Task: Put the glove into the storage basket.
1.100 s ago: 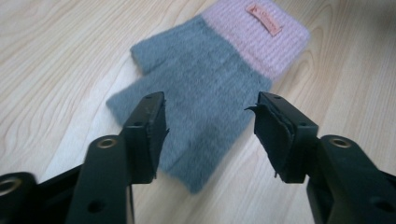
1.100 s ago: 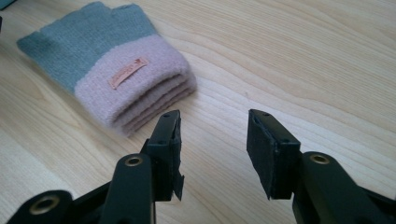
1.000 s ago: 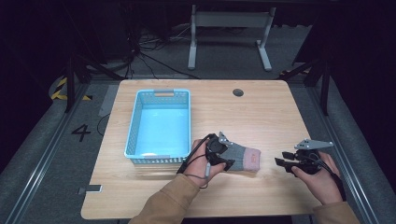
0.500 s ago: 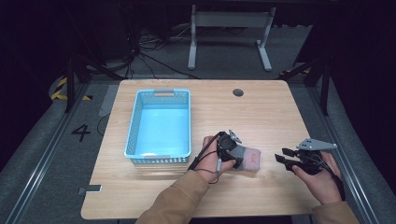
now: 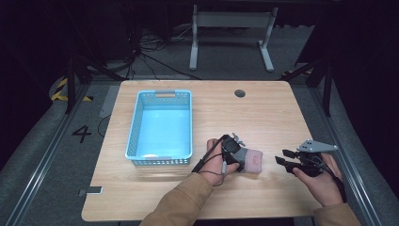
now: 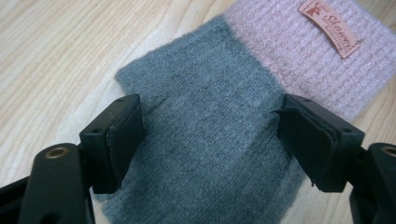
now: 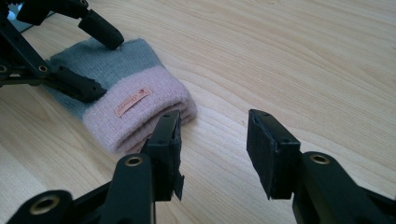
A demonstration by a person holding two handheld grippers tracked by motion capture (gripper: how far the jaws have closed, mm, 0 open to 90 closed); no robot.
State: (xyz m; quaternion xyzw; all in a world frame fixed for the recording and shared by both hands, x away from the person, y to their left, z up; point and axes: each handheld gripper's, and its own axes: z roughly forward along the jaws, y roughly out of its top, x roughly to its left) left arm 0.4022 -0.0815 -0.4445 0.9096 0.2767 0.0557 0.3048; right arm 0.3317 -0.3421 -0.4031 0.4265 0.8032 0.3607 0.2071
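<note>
Blue basket (image 5: pixel 161 123) w/ nothing inside; folded knit (image 5: pixel 250 160) lies beside it.

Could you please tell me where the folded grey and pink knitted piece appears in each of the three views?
High view: the knitted piece lies low and right of centre, right of the blue basket.
Left gripper view: it fills the middle, its grey part between the open jaws.
Right gripper view: it lies upper left, beyond the jaws.
Shared landmark: the small tan label on its pink band, also in the right gripper view.
</note>
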